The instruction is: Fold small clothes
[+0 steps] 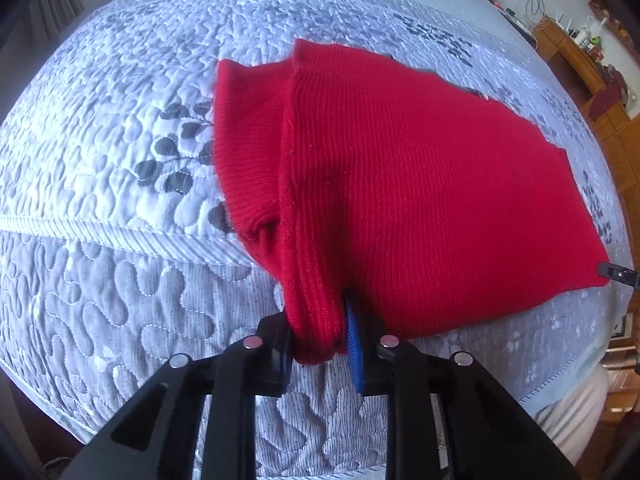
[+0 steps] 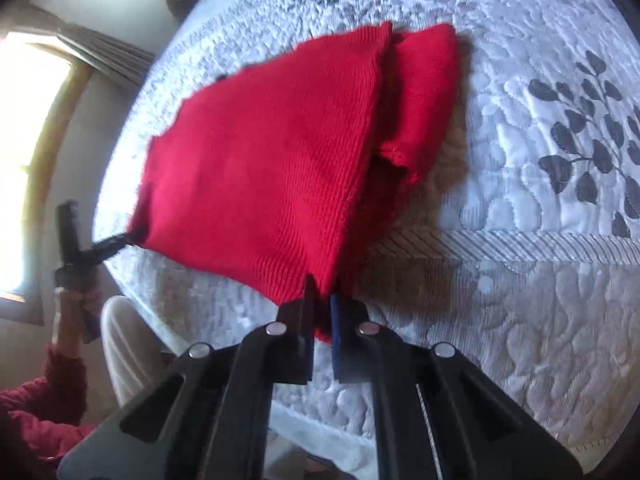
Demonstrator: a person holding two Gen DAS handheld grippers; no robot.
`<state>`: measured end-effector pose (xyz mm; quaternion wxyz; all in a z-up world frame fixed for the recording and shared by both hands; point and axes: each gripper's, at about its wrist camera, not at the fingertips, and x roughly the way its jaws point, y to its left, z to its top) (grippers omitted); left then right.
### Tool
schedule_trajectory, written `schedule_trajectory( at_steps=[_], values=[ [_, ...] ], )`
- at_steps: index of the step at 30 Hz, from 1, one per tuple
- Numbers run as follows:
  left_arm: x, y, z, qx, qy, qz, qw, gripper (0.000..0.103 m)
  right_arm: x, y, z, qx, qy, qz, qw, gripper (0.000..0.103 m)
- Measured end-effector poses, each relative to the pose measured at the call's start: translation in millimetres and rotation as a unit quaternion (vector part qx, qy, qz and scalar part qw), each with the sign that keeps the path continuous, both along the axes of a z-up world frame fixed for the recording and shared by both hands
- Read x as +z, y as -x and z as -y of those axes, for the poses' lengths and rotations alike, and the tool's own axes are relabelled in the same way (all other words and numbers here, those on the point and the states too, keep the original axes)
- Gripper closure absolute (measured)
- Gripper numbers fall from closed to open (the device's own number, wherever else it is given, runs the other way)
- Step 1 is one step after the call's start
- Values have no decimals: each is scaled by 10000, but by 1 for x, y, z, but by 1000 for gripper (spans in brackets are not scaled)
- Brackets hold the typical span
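Left gripper (image 1: 320,344) clenched on a bunched corner of the red knit garment (image 1: 400,184); right gripper (image 2: 320,320) pinched tight on the opposite near corner. Held so to stretch the near edge taut between both claws, lifted just above the quilted bedspread (image 1: 120,184), far end draped back onto it. Sleeve (image 1: 244,140) tucked beside the body, left of the quilt's leaf print (image 2: 580,152) in the right view. Probably mid-fold, though blurred. Sleeved arm (image 2: 48,392) at lower left.
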<state>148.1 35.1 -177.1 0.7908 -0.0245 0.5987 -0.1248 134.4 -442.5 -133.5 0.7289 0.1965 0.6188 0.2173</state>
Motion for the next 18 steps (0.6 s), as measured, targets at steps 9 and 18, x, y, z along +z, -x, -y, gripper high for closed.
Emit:
schedule_trajectory(
  at_steps=[9,18],
  values=[
    [-14,1,2,-143,-221,67,9996,78,-45,-1,-21,253,754,-468,9957,98],
    [25,12,-18,103,-101,346,9993,70,-18,10,5,-183,460,-204,9986,60]
  ],
)
